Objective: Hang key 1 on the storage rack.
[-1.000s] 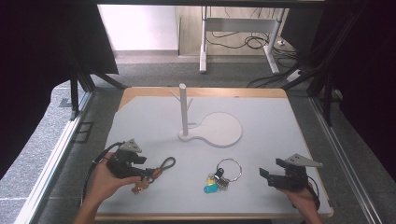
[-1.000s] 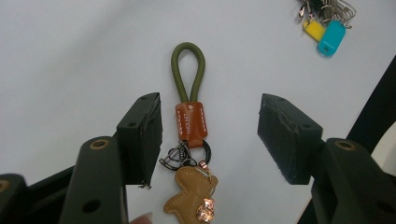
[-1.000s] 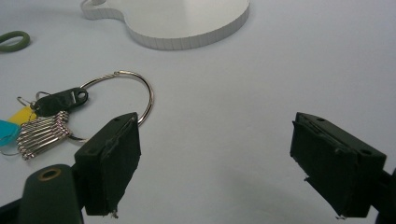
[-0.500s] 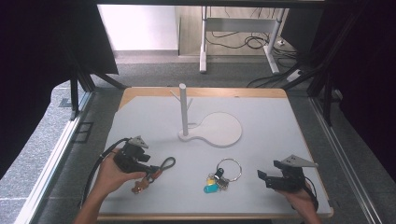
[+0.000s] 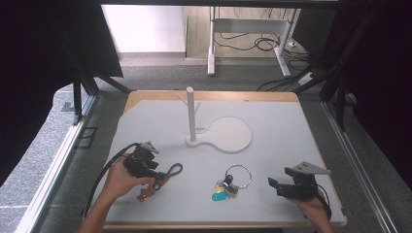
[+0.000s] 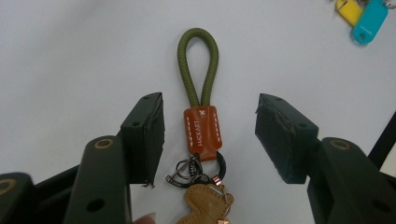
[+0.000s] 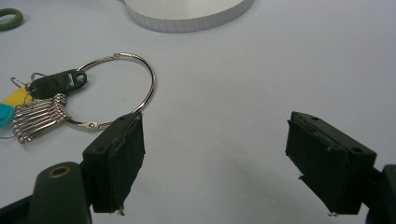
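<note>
L gripper (image 6: 210,135) straddles keychain (image 6: 201,126) (closing, untouched).

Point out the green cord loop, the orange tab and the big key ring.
Green cord loop (image 6: 198,65), left gripper view, on the cord's right strand.
Orange tab (image 6: 202,132), left gripper view, middle of the leather.
Big key ring (image 7: 150,77), right gripper view, on its right arc.

On the surface (image 5: 291,126), the peg stand (image 5: 191,116) rises toward the back middle on its flat base (image 5: 228,135). In front of it lies the key ring bunch (image 5: 232,180); left of that, well apart, lies the cord keychain (image 5: 165,175), between the left gripper (image 5: 156,177) fingers (image 6: 144,135)
</note>
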The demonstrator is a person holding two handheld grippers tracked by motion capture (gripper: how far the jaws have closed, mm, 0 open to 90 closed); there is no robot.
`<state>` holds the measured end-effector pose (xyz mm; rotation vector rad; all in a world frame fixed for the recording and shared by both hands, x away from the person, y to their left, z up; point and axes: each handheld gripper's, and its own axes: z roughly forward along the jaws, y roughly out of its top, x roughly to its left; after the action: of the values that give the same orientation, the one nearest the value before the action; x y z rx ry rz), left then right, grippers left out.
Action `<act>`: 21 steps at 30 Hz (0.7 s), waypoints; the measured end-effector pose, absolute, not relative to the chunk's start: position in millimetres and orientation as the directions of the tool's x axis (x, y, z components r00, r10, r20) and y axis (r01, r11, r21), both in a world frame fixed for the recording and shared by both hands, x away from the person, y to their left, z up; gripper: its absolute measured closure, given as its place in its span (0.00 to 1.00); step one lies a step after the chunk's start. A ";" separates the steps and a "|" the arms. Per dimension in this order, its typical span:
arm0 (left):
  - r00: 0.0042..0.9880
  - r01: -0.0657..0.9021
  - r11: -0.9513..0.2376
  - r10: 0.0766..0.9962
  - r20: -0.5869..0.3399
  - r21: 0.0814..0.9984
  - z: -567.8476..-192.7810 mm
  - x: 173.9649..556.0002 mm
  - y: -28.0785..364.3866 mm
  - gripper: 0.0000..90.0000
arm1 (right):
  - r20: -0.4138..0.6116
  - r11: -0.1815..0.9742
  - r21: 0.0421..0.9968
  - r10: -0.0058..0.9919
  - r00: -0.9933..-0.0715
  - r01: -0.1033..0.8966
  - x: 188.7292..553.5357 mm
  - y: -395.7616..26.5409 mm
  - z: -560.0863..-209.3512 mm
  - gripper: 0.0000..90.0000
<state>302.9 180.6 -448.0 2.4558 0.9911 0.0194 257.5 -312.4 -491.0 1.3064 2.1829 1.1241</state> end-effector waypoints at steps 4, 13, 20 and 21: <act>0.742 0.650 -0.647 0.654 -0.149 0.400 -457.0 307.3 171.7 0.49 | 0.087 0.261 0.778 0.856 -0.509 0.572 258.1 -311.8 -491.8 0.23; 0.743 0.654 -0.682 0.659 -0.112 0.326 -470.3 308.1 159.7 0.53 | 0.080 0.272 0.771 0.856 -0.511 0.576 257.7 -309.5 -493.6 0.23; 0.743 0.657 -0.700 0.664 -0.084 0.281 -477.1 308.6 154.6 0.57 | 0.076 0.281 0.768 0.853 -0.517 0.576 258.7 -309.4 -494.1 0.23; 0.744 0.656 -0.700 0.663 -0.083 0.282 -477.2 308.9 154.5 0.57 | 0.076 0.281 0.768 0.853 -0.517 0.576 258.7 -309.4 -494.1 0.23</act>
<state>308.9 154.5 -477.2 2.6512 1.0287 0.0362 258.7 -309.4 -494.1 1.2943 2.2061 1.0950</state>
